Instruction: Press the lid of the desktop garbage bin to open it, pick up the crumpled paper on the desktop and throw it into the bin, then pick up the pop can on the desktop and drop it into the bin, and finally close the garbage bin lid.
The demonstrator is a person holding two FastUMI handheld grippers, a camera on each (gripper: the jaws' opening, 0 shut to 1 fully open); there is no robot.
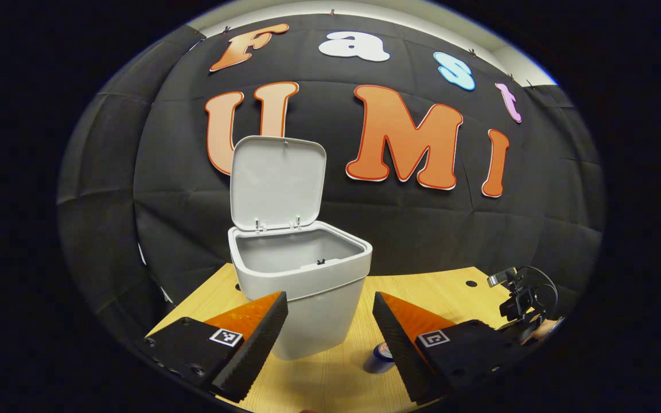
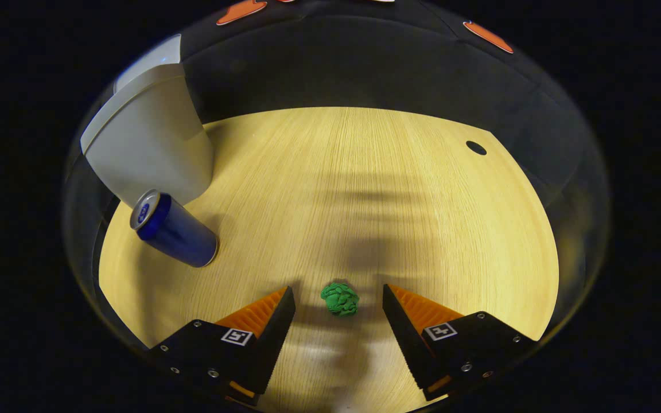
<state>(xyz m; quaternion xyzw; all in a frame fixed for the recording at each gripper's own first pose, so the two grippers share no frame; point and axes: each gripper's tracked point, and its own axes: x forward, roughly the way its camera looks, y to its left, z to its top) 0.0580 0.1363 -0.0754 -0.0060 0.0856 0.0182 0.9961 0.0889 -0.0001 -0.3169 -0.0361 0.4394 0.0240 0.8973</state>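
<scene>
Straight ahead of the right hand-held gripper [image 2: 339, 310], between its wide-spread, empty fingers, the crumpled paper [image 2: 340, 299] lies on the table [image 2: 365, 189], a roundish wad. The left hand-held gripper [image 1: 330, 321], likewise spread and empty, faces the open bin [image 1: 302, 275], farther off.

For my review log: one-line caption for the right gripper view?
Open hand-held gripper straddles green crumpled paper on table.
</scene>
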